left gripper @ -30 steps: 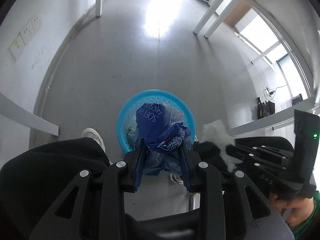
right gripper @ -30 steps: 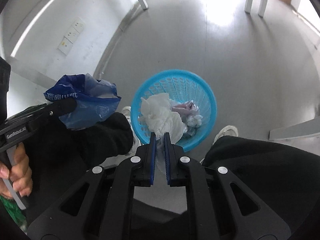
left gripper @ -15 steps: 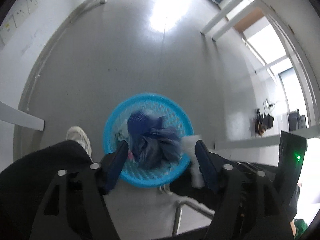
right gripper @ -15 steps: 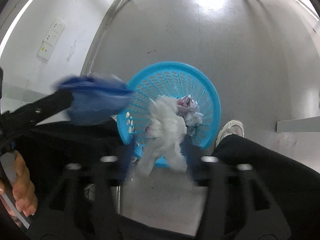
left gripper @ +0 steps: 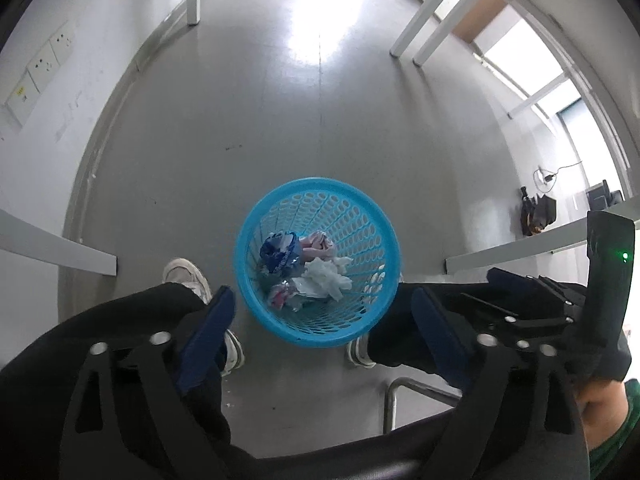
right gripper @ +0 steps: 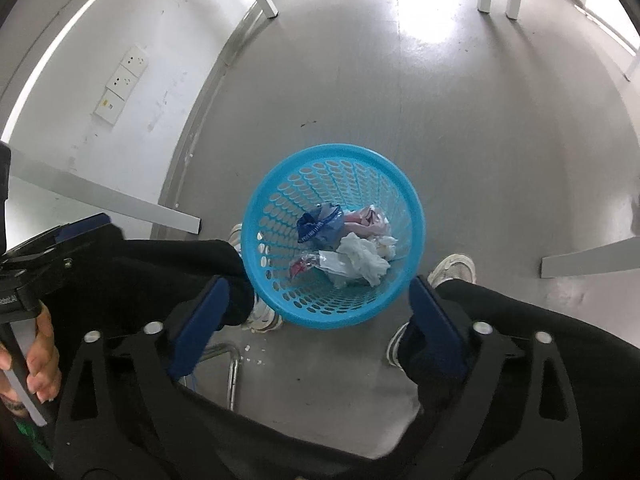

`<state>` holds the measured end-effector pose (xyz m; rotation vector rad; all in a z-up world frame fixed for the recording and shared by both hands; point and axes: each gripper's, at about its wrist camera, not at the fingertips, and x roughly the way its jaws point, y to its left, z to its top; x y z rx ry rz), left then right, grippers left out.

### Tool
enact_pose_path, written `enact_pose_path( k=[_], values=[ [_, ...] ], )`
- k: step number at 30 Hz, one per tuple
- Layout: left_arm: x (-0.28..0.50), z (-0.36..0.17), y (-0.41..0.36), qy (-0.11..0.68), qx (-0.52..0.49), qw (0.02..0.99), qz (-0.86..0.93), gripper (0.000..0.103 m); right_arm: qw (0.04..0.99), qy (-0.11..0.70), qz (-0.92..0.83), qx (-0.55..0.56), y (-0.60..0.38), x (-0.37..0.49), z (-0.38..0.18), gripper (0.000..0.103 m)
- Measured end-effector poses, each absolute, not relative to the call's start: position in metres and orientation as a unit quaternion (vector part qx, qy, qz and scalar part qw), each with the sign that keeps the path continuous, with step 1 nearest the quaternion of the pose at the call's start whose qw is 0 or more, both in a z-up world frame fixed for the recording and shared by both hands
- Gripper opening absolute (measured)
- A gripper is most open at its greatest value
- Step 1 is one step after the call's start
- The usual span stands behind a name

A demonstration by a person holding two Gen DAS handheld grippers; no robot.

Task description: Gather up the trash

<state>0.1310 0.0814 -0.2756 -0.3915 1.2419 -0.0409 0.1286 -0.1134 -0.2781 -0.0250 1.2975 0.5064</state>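
Both my grippers, left (left gripper: 320,320) and right (right gripper: 318,306), point down over the blue basket (left gripper: 256,236) at frame centre; fingers opening wide, nothing between them. Blue bag (left gripper: 277,251) and white tissue (left gripper: 326,279) lie inside the basket, on the floor (left gripper: 280,120).

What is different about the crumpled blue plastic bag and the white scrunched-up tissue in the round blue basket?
The crumpled blue plastic bag is dark blue with white printing and looks shiny; the white scrunched-up tissue is plain and looks soft. The bag lies toward the far left of the round blue plastic basket; the tissue lies nearer the camera, to the right. Both are crumpled and lie in the basket's bottom among other scraps.
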Motion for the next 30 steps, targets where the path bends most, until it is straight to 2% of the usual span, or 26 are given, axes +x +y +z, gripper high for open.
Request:
enact_pose_path(
  k=[2, 15, 30],
  values=[
    [0.123, -0.271, 0.084, 0.571, -0.186, 0.799, -0.019, 0.097, 0.769, 0.596, 0.232, -0.012, -0.118, 0.125, -0.272, 0.094],
    [0.096, -0.258, 0.073, 0.576, -0.138, 0.805, -0.029, 0.097, 0.789, 0.559, 0.254, -0.02, -0.139, 0.095, -0.237, 0.094],
    [0.097, -0.267, 0.078, 0.582, -0.164, 0.795, -0.039, 0.097, 0.782, 0.559, 0.274, -0.027, -0.134, 0.092, -0.239, 0.094]
  ],
)
